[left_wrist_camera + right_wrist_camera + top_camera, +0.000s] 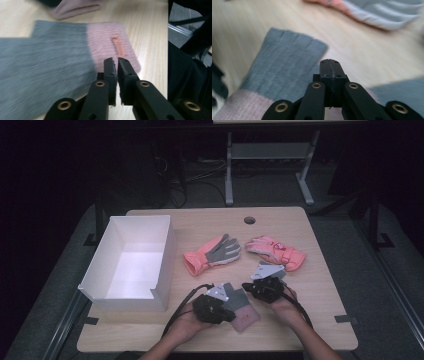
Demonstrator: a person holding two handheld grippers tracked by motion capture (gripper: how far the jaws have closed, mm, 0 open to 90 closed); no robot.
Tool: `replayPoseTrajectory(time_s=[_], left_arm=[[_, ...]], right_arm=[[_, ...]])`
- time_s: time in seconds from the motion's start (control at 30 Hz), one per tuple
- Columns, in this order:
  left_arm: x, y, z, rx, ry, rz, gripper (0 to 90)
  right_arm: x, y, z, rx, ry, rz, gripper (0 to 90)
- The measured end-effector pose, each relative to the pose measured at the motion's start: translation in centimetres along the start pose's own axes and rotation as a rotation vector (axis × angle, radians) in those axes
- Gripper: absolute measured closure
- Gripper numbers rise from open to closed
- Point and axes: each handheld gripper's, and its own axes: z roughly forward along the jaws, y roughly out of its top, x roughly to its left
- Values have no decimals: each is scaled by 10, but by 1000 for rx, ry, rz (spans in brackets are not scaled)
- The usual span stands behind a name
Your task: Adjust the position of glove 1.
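A knit sock [239, 304], grey with a pink cuff, lies flat near the table's front edge between my two grippers. My left gripper [231, 315] is at its cuff end. In the left gripper view the jaws [115, 63] hover over the pink cuff [107, 37], drawn together to a sliver with nothing between them. My right gripper [246, 286] is at the grey end. Its jaws [329, 62] are pressed flat together over the grey fabric [284, 65], holding nothing that I can see.
An open white box [165, 255] stands at the left of the table. A pink glove with a grey palm [212, 252] and a second pink glove [275, 251] lie mid-table. A cable hole [249, 220] sits near the far edge. More pink knit [75, 8] lies beyond the sock.
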Motion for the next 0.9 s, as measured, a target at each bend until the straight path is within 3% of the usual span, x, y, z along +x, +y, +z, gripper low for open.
replayPoseTrajectory(time_s=[0.07, 0.1, 0.13, 0.17, 0.3, 0.47, 0.6, 0.67, 0.9], left_arm=[[4, -7, -10, -2, 41, -15, 721], [4, -7, -10, -2, 41, -15, 681], [5, -11, -14, 0, 58, -19, 681], [9, -18, -23, 9, 87, -45, 543], [13, -30, -34, -5, 141, -87, 340], [11, -35, -32, 38, 194, -56, 156], [13, -35, -30, 43, 200, -50, 147], [13, -37, -28, 34, 199, -69, 148], [16, -37, -30, 54, 205, -56, 149]], right_arm=[[-8, -1, -7, -17, -11, 28, 899], [-13, -2, -9, -18, -19, 34, 899], [-13, -2, -9, -18, -19, 34, 899], [-21, -4, -13, -16, -25, 53, 899], [-26, -5, -11, -8, -15, 77, 899], [-26, 3, 7, 37, -1, 66, 900], [-26, 6, 17, 59, 11, 69, 900], [-24, 3, 18, 74, 19, 63, 900], [-20, -6, 9, 110, 21, 64, 899]])
